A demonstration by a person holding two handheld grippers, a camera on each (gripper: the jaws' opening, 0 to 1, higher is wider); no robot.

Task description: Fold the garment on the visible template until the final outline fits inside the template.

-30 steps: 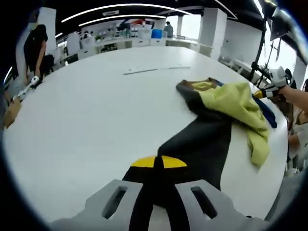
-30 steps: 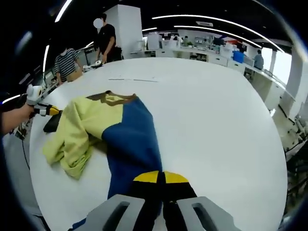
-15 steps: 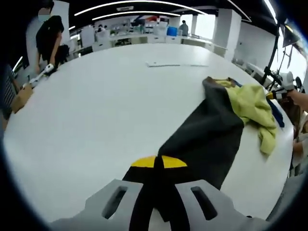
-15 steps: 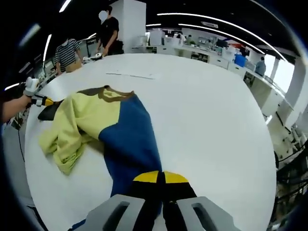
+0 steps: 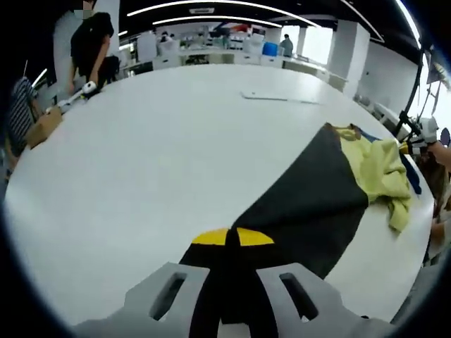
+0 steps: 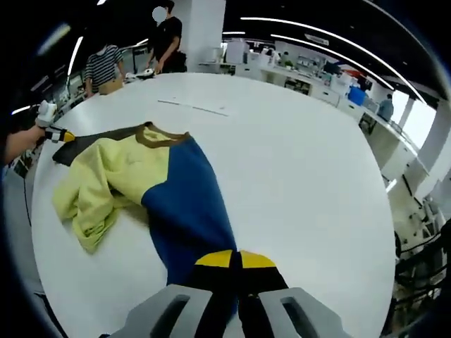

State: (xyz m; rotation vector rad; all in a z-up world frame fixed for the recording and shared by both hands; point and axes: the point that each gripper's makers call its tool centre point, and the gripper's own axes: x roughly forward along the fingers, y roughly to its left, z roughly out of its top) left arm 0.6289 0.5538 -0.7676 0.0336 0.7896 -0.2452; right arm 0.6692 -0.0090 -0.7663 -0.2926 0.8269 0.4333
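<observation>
In the left gripper view, two people stand at the far left edge of the white worktop, one bent over it. A thin strip lies flat on the far side of the worktop, well apart from the garment. The left tool is clamped on the garment's black sleeve, jaws closed with the cloth pinched between their yellow tips. The black sleeve runs taut from the tool out to the yellow body panel bunched near the right edge. The other tool shows at that edge, beside the blue part.

In the right gripper view, the left tool appears at the far left, at the black sleeve's end. Two people stand behind the worktop at upper left. The garment lies on the left half: crumpled yellow panel, brown collar, blue sleeve. The right tool is closed on the blue sleeve. The same strip lies beyond the collar. Benches and shelving stand in the background.
</observation>
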